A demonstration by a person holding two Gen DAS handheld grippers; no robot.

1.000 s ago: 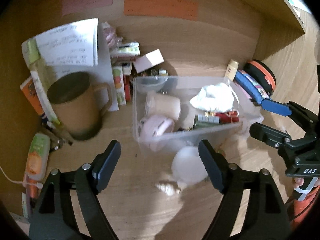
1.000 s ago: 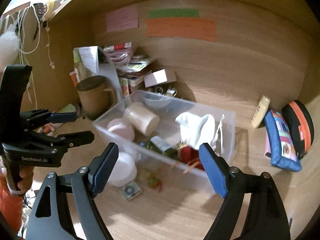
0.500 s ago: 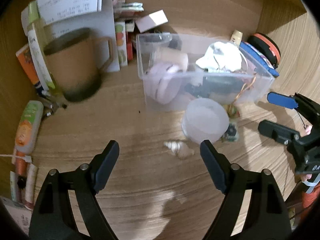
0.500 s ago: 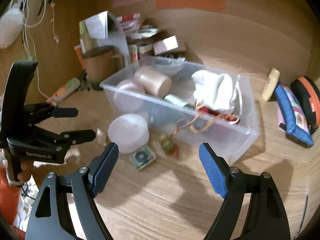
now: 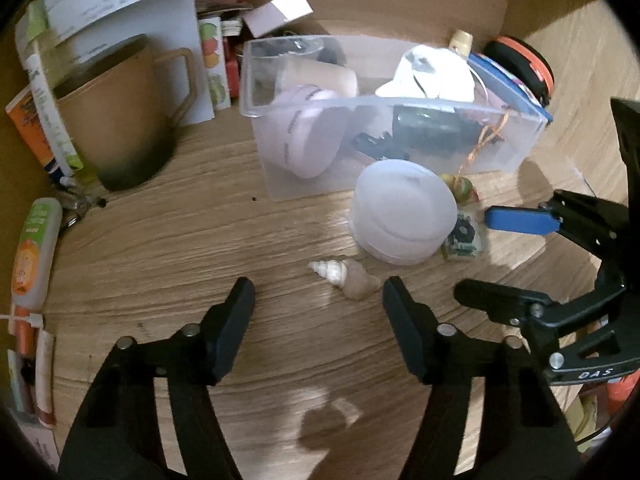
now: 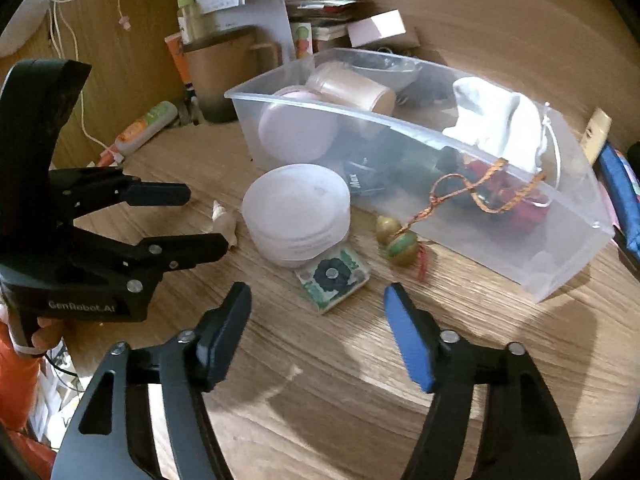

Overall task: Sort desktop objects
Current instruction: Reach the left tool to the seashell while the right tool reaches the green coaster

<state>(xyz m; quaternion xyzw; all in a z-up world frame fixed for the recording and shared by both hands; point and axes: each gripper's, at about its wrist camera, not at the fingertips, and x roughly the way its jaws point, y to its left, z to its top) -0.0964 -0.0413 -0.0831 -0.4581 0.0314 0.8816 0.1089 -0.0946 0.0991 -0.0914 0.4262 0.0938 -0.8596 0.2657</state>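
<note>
- Seashell (image 5: 346, 278): lies loose on the wooden desktop (image 5: 160, 248), lower centre of the left wrist view, just ahead of the left gripper (image 5: 318, 298) and slightly toward its right-hand finger. Nothing touches it.
- Square green tile (image 6: 332, 278): lies flat at the centre of the right wrist view, ahead of the right gripper (image 6: 318, 304), touching the base of the round white container (image 6: 296, 212).
- Changes over the last second: both grippers have come down toward the desktop, and the loose items now sit lower and larger in each view. Both sets of jaws are closing from a wider setting (neither has anything between its pads; both are empty).
- Clear plastic bin (image 6: 400, 120): upper centre of both views, already holding jars, a white cloth and cords. A beaded cord (image 6: 400, 240) hangs over its front wall onto the desk.
- Assessment: each gripper appears to be sizing its jaws for a small pickup, shell on the left, tile on the right, with the bin the likely destination.
- Brown mug (image 5: 120, 112): upper left, well apart from the work.
</note>
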